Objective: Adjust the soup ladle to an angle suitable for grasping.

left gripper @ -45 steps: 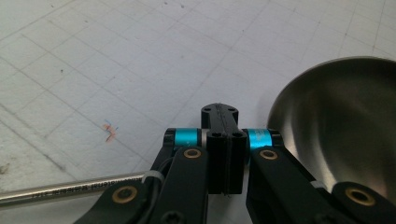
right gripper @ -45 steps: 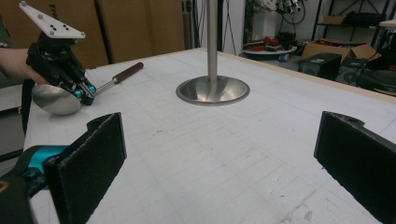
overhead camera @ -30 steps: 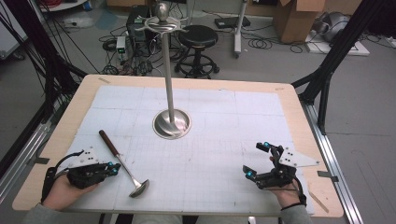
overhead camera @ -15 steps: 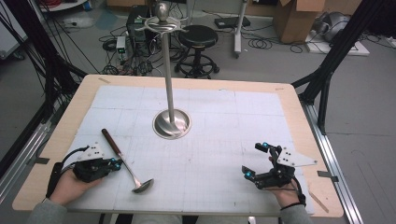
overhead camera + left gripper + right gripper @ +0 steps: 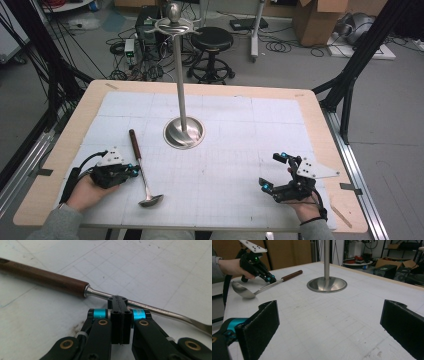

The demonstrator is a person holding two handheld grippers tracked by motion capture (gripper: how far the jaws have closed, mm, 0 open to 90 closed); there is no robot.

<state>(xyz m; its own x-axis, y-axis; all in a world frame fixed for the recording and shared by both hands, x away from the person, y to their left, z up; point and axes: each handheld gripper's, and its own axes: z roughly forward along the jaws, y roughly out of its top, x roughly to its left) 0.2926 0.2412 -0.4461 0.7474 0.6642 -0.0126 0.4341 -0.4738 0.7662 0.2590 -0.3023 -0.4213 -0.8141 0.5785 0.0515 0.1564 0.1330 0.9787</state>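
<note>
gridded mat, ladle bowl cropped

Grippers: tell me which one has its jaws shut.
The left gripper, jaws closed against the ladle shaft. The right gripper has its jaws spread wide, holding nothing.

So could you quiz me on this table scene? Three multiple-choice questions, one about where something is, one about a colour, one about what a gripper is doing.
1. Where does the ladle lie?
A. left of the stand's base
B. right of the stand's base
C. hung on the stand

2. What colour is the ladle's handle?
A. blue
B. dark brown
C. white

3. How do the right gripper's jaws stand?
A. clamped on the ladle
C. shut on nothing
B. wide open

Answers: 1 A, it lies on the mat near the left gripper, left of the stand. 2 B, brown wood meets a steel shaft. 3 B, a wide gap shows between its pads.
</note>
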